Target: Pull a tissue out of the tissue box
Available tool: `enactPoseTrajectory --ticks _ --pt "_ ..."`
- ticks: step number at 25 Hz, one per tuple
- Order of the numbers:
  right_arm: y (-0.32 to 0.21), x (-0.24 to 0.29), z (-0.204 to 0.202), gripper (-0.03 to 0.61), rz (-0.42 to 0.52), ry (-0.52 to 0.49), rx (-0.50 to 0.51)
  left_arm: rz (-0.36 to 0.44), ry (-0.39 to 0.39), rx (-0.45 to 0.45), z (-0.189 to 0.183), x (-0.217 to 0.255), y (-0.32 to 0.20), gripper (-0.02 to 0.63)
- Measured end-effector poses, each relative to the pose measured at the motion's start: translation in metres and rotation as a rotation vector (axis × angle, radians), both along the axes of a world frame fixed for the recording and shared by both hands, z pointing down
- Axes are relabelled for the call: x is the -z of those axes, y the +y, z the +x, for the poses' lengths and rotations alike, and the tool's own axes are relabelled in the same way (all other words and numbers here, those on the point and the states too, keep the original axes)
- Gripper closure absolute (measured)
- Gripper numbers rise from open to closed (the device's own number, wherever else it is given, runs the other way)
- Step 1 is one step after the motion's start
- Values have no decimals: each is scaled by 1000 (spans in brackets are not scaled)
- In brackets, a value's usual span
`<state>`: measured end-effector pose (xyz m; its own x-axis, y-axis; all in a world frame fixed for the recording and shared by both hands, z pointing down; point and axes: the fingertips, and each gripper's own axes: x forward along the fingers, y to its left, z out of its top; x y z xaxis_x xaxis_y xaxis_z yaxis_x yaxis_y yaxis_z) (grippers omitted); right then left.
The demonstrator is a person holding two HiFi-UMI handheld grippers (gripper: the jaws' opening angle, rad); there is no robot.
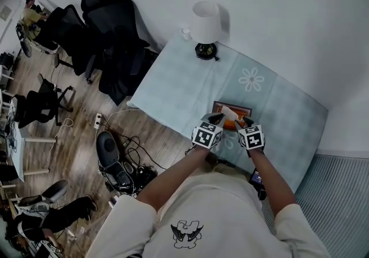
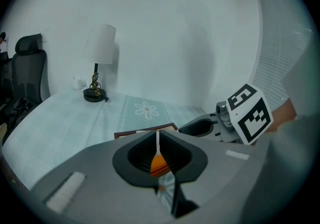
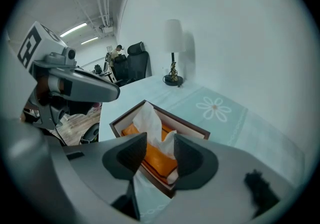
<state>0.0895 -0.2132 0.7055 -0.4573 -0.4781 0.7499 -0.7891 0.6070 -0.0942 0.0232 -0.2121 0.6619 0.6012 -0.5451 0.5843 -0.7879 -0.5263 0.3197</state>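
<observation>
The tissue box (image 1: 239, 107) has a brown rim and an orange top, and sits near the front edge of the table. A white tissue (image 3: 150, 123) stands up out of its slot. My right gripper (image 3: 161, 155) hovers just above the box (image 3: 192, 124), open. The tissue shows past the gap and the pads do not press on it. My left gripper (image 2: 159, 153) is shut to a thin slit with nothing held, low over the box's (image 2: 145, 131) near left side. In the head view the left gripper (image 1: 216, 118) and right gripper (image 1: 247, 120) flank the tissue (image 1: 229, 113).
A pale teal cloth (image 1: 179, 83) with a flower print (image 1: 251, 79) covers the table. A white-shaded lamp (image 1: 205, 26) stands at the far corner with a small white item (image 1: 185, 33) beside it. Black office chairs (image 1: 109, 32) and cables (image 1: 124, 159) lie left of the table.
</observation>
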Motion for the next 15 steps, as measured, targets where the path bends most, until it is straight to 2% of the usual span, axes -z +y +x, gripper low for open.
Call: enactPoseTrajectory --ticks 8,10,15 --pt "-2 -8 2 413 3 34 -24 -9 7 0 0 -3 4 592" --pt "-5 -6 4 539 16 45 -34 -13 11 3 -1 -3 3 594" --pt "-9 -3 3 562 24 47 -40 -19 18 7 -3 -2 1 597"
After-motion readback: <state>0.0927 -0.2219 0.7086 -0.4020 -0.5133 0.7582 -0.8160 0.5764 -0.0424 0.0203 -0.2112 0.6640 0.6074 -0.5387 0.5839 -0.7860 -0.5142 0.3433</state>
